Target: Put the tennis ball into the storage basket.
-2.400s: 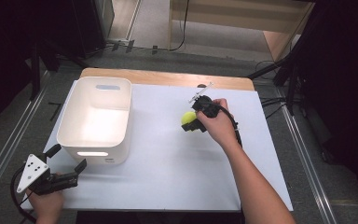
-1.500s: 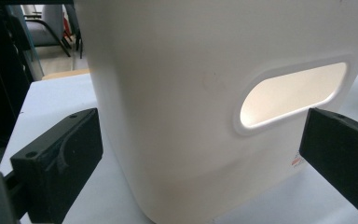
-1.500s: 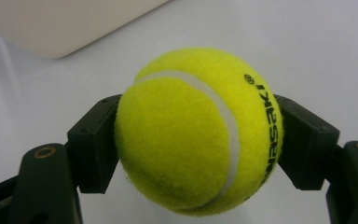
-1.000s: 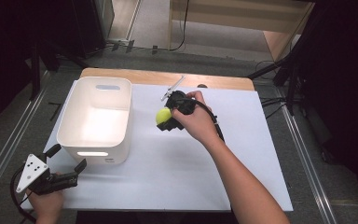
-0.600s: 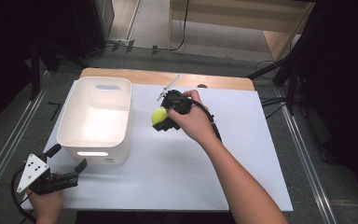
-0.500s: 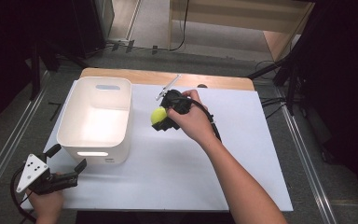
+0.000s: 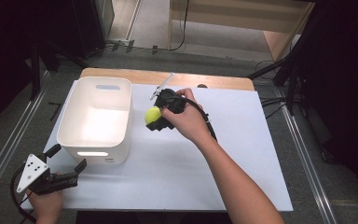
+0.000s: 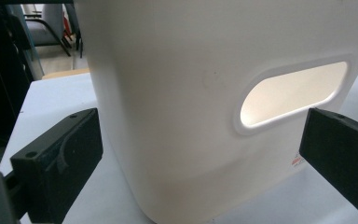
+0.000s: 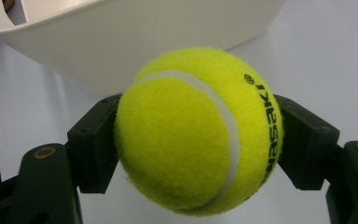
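- My right fingers (image 9: 200, 140) are clamped on the tennis ball (image 7: 152, 115), one pad on each side. I hold it above the bench (image 7: 242, 154), just beside the right wall of the white bin (image 7: 121, 135) and not yet over its opening.
- The pads grip only the ball's flanks, so if I jolt or tilt my wrist the fuzzy ball could squirt out and roll off the bench.
- If I come in too low, the ball or my fingers may knock the bin's rim and shove it sideways.
- My left fingers (image 8: 200, 158) stand apart, empty, near the bin's handle end; they aren't bracing it.
- The bin's lit interior looks empty as far as I can see.
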`<state>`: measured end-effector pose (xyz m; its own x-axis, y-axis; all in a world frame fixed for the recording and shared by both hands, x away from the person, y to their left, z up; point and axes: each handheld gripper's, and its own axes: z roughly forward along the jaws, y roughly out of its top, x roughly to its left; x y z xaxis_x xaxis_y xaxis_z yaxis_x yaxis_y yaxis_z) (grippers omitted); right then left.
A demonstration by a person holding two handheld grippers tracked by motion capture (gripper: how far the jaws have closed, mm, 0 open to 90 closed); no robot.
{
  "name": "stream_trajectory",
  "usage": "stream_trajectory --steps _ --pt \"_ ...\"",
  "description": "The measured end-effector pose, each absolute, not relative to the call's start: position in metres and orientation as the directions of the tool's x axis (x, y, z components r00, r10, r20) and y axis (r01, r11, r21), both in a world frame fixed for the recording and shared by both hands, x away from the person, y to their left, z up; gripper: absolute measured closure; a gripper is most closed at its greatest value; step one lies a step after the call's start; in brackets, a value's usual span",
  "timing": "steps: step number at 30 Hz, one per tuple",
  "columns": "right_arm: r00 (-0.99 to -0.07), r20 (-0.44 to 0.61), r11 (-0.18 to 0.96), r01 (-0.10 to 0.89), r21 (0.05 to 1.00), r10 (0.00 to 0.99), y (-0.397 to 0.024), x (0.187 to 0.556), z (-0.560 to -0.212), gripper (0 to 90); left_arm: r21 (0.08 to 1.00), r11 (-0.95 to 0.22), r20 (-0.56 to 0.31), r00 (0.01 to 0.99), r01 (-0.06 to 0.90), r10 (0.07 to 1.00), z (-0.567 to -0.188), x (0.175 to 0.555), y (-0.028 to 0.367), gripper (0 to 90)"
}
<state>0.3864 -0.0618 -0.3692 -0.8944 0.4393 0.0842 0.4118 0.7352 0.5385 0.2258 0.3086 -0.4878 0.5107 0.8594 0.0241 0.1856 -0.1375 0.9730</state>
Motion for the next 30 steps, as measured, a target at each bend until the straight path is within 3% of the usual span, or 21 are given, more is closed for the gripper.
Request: stream_trajectory --steps 30 --pt "-0.915 0.056 0.747 0.36 0.559 0.4 -0.038 0.391 -0.348 23.4 0.974 -0.132 0.019 0.51 0.186 0.86 -0.488 0.226 0.309 0.0"
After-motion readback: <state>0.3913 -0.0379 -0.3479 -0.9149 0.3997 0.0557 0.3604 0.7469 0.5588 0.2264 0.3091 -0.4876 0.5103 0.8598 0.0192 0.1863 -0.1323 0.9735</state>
